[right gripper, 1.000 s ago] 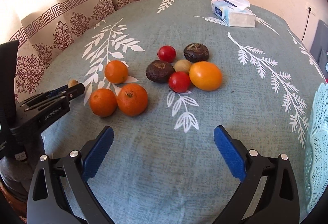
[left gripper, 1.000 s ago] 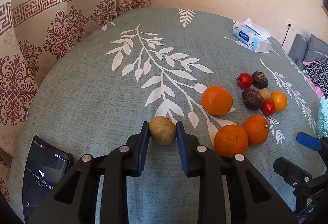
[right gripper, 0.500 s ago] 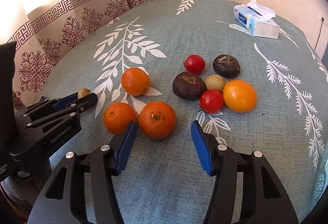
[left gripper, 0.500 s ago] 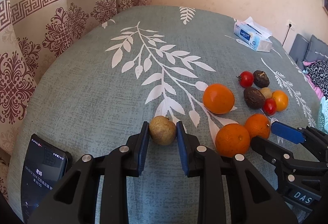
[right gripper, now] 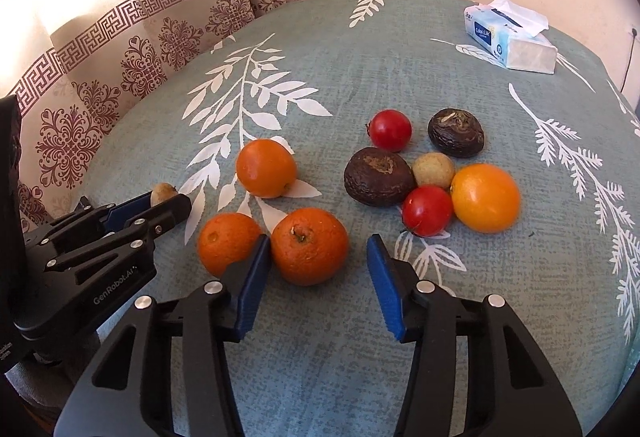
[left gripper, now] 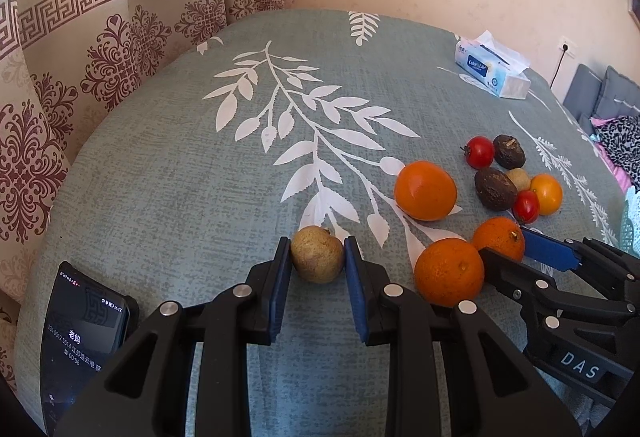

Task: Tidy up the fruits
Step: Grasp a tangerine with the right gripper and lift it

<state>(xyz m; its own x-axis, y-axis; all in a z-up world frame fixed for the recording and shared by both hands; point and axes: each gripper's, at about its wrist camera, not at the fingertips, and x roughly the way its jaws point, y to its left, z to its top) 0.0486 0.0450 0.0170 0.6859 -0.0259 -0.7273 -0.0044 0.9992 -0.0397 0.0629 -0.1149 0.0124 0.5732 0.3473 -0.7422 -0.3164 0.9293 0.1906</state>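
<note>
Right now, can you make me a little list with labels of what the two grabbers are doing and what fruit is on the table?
left gripper: shut on the small brown fruit
right gripper: open, jaws on either side of the stemmed orange
other oranges: two, one touching the stemmed orange, one behind
cluster: two red tomatoes, two dark wrinkled fruits, one yellow-orange fruit
also there: tissue pack

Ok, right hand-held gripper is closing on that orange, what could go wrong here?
The right hand-held gripper has one finger wedged against the neighbouring orange, so closing may roll it away. The target orange sits off-centre and could squirt out. The left hand-held gripper, holding the small brown fruit, is close by.
</note>
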